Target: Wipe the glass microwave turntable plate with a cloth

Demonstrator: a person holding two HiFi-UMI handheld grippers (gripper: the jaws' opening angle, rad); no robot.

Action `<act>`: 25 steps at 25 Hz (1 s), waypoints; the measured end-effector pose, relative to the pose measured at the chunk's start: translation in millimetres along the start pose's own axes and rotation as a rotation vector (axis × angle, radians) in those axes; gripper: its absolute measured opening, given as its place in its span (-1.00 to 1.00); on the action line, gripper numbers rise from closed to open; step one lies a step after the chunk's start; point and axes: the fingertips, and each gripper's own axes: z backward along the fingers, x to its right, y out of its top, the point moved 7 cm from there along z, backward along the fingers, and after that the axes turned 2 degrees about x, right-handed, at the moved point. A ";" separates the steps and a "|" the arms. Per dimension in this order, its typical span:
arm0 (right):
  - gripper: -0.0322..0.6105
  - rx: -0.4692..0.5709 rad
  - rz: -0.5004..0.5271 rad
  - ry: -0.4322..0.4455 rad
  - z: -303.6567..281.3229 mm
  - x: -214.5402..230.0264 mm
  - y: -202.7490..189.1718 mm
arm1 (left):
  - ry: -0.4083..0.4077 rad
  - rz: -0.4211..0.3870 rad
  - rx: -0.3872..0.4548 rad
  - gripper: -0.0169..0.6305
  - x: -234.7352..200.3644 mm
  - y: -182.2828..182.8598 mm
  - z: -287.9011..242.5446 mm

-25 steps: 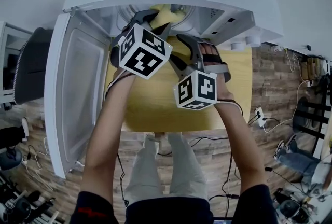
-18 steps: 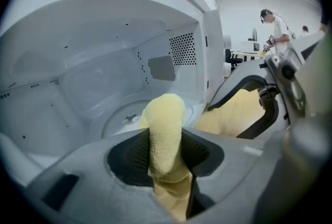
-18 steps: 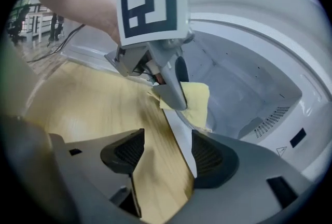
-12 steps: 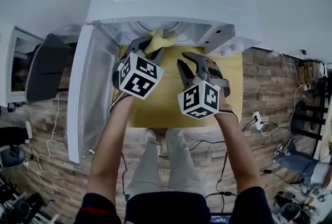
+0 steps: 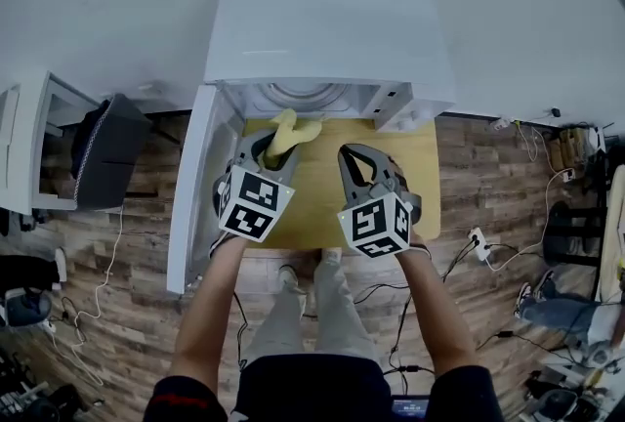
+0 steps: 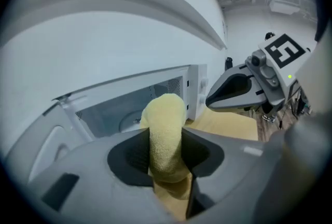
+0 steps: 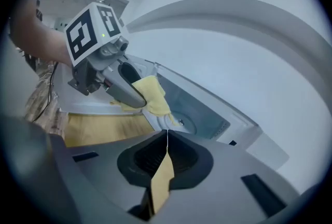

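The white microwave [image 5: 322, 39] stands with its door [image 5: 195, 186] swung open to the left. The glass turntable plate [image 7: 182, 120] lies on the cavity floor and also shows in the left gripper view [image 6: 127, 122]. My left gripper [image 5: 271, 145] is shut on a yellow cloth [image 5: 289, 131], which sticks up between its jaws [image 6: 165, 129]. It hovers in front of the cavity, outside it. My right gripper [image 5: 352, 158] hangs beside it on the right. Its jaws [image 7: 167, 134] are shut with nothing between them. The right gripper view shows the left gripper [image 7: 139, 99] with the cloth [image 7: 151, 94].
The microwave sits on a yellow wooden table [image 5: 410, 166]. A dark chair [image 5: 107, 151] and a white cabinet [image 5: 29, 137] stand at the left. Cables [image 5: 488, 244] lie on the wooden floor to the right.
Both grippers have pulled back out of the microwave opening and risen, the left still with the cloth. The right gripper's jaws have gone from wide open to shut.
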 end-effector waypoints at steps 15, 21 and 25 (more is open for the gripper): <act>-0.87 0.217 -0.323 -0.085 98.6 9.9 82.6 | 0.009 0.076 0.162 -0.52 21.9 58.4 125.7; -0.86 0.292 -0.315 -0.097 134.3 11.5 108.8 | 0.071 0.070 0.214 -0.52 23.4 68.4 165.6; -0.86 0.331 -0.325 -0.108 148.8 15.4 116.0 | 0.098 0.023 0.269 -0.52 35.1 84.0 185.9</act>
